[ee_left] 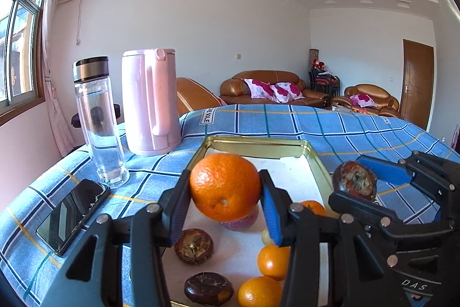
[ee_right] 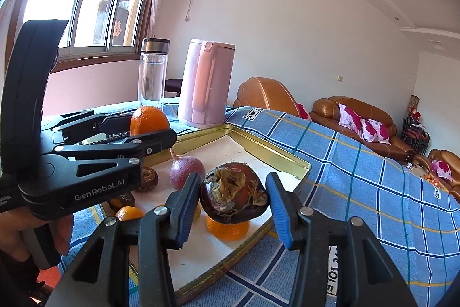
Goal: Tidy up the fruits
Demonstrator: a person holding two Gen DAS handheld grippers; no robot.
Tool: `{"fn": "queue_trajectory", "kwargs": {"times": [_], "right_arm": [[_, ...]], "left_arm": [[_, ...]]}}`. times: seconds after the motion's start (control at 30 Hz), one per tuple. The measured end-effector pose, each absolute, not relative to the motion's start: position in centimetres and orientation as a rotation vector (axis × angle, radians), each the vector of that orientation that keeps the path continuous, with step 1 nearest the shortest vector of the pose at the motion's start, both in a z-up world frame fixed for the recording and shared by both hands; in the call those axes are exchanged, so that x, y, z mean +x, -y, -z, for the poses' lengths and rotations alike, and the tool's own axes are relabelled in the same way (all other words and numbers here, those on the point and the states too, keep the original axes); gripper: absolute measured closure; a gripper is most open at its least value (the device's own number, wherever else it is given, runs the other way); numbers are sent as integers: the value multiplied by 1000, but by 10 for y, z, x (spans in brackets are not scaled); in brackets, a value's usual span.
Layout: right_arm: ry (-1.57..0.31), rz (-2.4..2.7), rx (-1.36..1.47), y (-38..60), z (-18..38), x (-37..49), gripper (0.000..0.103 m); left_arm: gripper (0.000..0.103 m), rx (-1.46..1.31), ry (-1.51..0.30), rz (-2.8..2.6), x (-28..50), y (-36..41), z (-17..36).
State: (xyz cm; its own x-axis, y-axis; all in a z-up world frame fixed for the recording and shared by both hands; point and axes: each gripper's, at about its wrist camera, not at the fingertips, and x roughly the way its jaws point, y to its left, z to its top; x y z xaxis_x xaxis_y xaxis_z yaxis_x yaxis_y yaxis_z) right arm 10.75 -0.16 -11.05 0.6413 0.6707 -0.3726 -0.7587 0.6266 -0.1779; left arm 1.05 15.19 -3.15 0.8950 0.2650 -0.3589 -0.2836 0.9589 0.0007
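Both hands are up over the tray (ee_left: 317, 160) and both are loaded. The left hand-held gripper (ee_left: 225, 199) is clamped on a big orange (ee_left: 225, 186), pads pressing either side, the fruit hanging above the tray's white floor. The right hand-held gripper (ee_right: 233, 199) is clenched on a dark, shrivelled mangosteen (ee_right: 234, 196), dried calyx facing the camera, held over the tray's near right part. Down in the tray lie a purple passion fruit (ee_right: 187, 170), three small oranges (ee_left: 273, 261) near the right side, and two more dark mangosteens (ee_left: 194, 245) toward the left. The tray sits on a blue checked cloth (ee_left: 359, 131) covering the desk. Beyond its left corner stand a pink kettle (ee_left: 151, 102) and a clear bottle (ee_left: 99, 123), with a phone (ee_left: 73, 213) lying flat beside the bottle.
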Motion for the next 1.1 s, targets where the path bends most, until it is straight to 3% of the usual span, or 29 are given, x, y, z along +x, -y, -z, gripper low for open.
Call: {"fn": "queue_trajectory", "kwargs": {"times": [0.73, 0.9, 0.97, 1.03, 1.1], "right_arm": [[-483, -900, -421, -35, 135, 125, 54], [-457, -886, -398, -29, 131, 124, 40], [-445, -870, -384, -25, 130, 123, 37], [-429, -852, -375, -20, 128, 121, 34], [-410, -831, -374, -15, 127, 118, 34]], "left_arm": [[54, -55, -491, -313, 21, -170, 58], [51, -42, -483, -308, 19, -166, 55], [42, -38, -474, -316, 17, -164, 53], [27, -43, -445, -319, 12, -164, 49], [23, -48, -424, -319, 8, -164, 44]]}}
